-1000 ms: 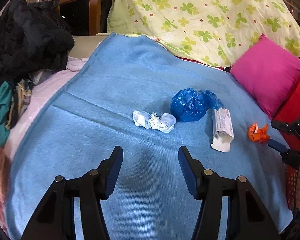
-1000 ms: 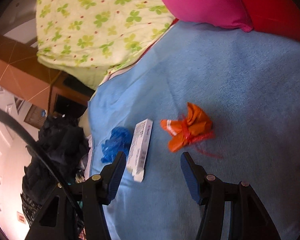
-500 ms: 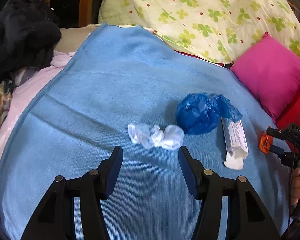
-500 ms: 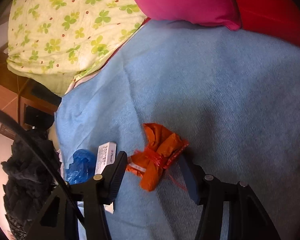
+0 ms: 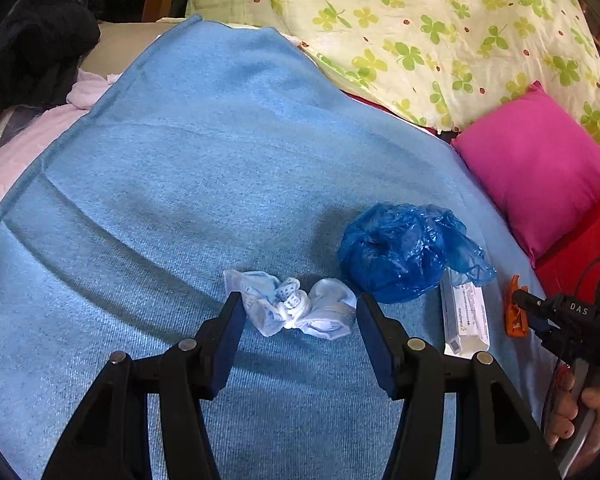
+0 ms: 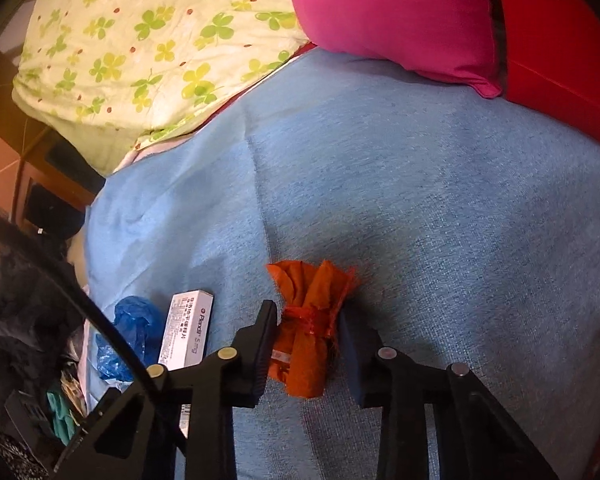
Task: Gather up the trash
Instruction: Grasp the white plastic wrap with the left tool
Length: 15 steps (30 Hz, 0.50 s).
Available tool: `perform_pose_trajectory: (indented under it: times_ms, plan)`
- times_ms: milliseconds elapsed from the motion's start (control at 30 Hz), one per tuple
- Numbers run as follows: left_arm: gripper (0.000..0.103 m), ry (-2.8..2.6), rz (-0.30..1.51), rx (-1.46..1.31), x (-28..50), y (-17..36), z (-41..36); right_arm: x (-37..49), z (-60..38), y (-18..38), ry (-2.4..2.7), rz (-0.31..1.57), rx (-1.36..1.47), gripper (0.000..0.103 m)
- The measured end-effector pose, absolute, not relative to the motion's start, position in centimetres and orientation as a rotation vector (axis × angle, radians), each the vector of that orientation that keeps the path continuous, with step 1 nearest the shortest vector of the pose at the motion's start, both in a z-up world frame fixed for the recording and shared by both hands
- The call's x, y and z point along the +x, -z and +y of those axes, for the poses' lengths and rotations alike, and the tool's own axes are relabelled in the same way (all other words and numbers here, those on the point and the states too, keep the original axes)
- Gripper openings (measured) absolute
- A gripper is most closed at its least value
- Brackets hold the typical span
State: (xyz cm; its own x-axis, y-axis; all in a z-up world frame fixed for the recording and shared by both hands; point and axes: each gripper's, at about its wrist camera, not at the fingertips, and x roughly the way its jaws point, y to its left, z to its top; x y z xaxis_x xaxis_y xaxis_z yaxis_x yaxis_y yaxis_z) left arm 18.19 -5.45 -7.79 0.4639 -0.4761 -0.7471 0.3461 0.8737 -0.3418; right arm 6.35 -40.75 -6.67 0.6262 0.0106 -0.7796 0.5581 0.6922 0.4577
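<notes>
Right gripper (image 6: 307, 330): lower centre of frame, jaws just closed onto the orange wrapper (image 6: 310, 326) on the blue blanket (image 6: 440, 200).
Left gripper (image 5: 298, 320): partly open, straddling the white crumpled tissue (image 5: 290, 308), not pinching it.

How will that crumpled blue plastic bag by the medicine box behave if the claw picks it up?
The blue plastic bag is probably floppy: its thin film is bunched in loose wrinkles, with a flap trailing toward the medicine box. It looks light for its bulk and should squash between the pads. The glossy film may slip, so gripping the thick bunch seems safer.
</notes>
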Motion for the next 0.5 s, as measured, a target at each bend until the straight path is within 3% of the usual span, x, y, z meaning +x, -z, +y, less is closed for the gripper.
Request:
perform_pose_trajectory:
  times_ms: [133, 400, 500]
  plan:
    - [0.058, 0.516, 0.972, -0.152, 18.3, 8.0, -5.7, 6.4, -40.1, 6.3, 0.339, 0.848, 0.722, 0.029]
    - [0.039, 0.523, 0.967, -0.144, 17.8, 7.8, -5.6, 6.6, -38.8, 5.8, 0.305, 0.844, 0.683, 0.029]
    - [0.038, 0.519, 0.973, -0.143, 17.8, 7.5, -5.3, 6.6, -38.8, 5.8, 0.301, 0.847, 0.688, 0.029]
